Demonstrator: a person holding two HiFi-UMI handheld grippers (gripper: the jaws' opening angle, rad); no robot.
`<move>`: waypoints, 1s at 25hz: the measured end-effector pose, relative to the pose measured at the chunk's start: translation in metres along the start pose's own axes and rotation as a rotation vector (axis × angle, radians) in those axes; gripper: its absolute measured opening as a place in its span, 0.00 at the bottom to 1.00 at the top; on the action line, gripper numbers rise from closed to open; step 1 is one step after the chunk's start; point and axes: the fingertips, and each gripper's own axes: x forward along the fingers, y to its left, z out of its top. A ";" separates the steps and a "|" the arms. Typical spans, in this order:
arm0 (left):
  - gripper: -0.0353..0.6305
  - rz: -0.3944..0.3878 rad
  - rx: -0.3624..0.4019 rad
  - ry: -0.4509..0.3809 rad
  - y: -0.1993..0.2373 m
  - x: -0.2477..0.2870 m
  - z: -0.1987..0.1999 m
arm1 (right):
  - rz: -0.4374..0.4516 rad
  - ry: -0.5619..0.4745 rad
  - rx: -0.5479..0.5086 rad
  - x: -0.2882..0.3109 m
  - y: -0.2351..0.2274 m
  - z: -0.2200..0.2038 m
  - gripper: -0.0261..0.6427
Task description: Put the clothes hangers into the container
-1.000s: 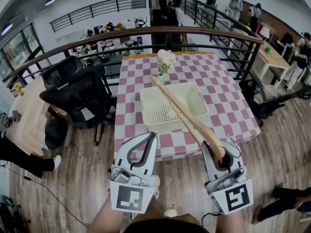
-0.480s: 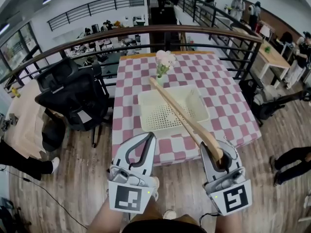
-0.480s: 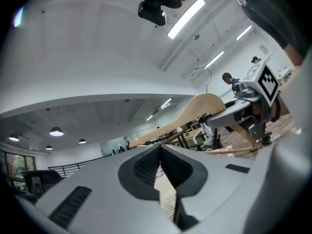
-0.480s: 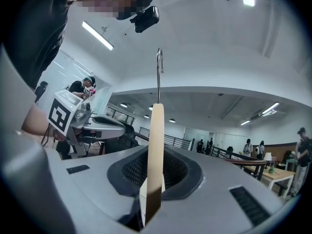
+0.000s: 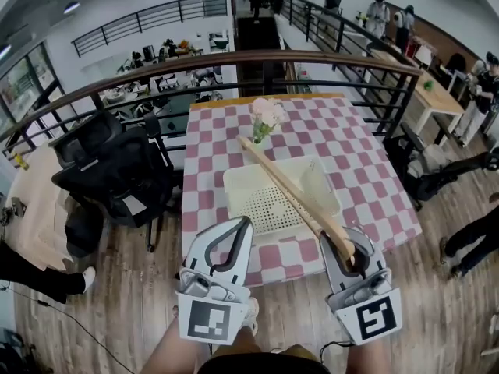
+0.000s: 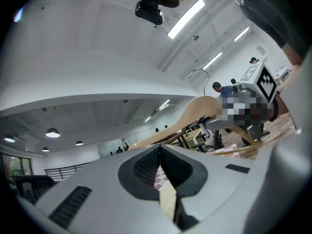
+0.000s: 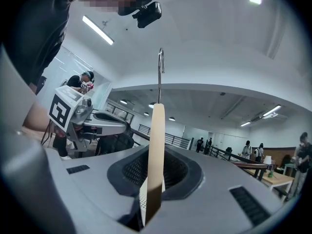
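In the head view a long wooden clothes hanger (image 5: 292,193) slants over the cream perforated container (image 5: 323,184) on the checked table. My right gripper (image 5: 344,240) is shut on the hanger's near end. The right gripper view shows the hanger's wood (image 7: 156,140) clamped edge-on between the jaws of my right gripper (image 7: 156,152), with its metal hook (image 7: 160,72) pointing up. My left gripper (image 5: 246,223) hangs shut and empty at the table's near edge, left of the hanger. In the left gripper view my left gripper (image 6: 160,149) has its jaws together, and the hanger (image 6: 195,111) is off to the right.
A vase of pale flowers (image 5: 265,117) stands just behind the container. The pink-and-white checked table (image 5: 366,162) has a black office chair (image 5: 109,170) to its left. A curved railing (image 5: 234,57) runs behind, and people stand further off.
Both grippers have come closer to the table, whose near edge now lies under them. The hanger stays in my right gripper and reaches further over the container.
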 end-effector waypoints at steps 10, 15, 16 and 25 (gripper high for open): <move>0.07 -0.046 -0.022 0.000 0.036 0.039 -0.031 | -0.005 0.047 -0.030 0.055 -0.011 -0.008 0.12; 0.07 -0.076 -0.018 -0.025 0.047 0.058 -0.040 | -0.012 0.097 -0.110 0.076 -0.015 -0.018 0.12; 0.07 -0.081 -0.018 -0.028 0.049 0.061 -0.043 | -0.015 0.104 -0.113 0.080 -0.015 -0.020 0.12; 0.07 -0.136 -0.045 -0.036 0.056 0.082 -0.067 | 0.003 0.166 -0.138 0.102 -0.014 -0.042 0.12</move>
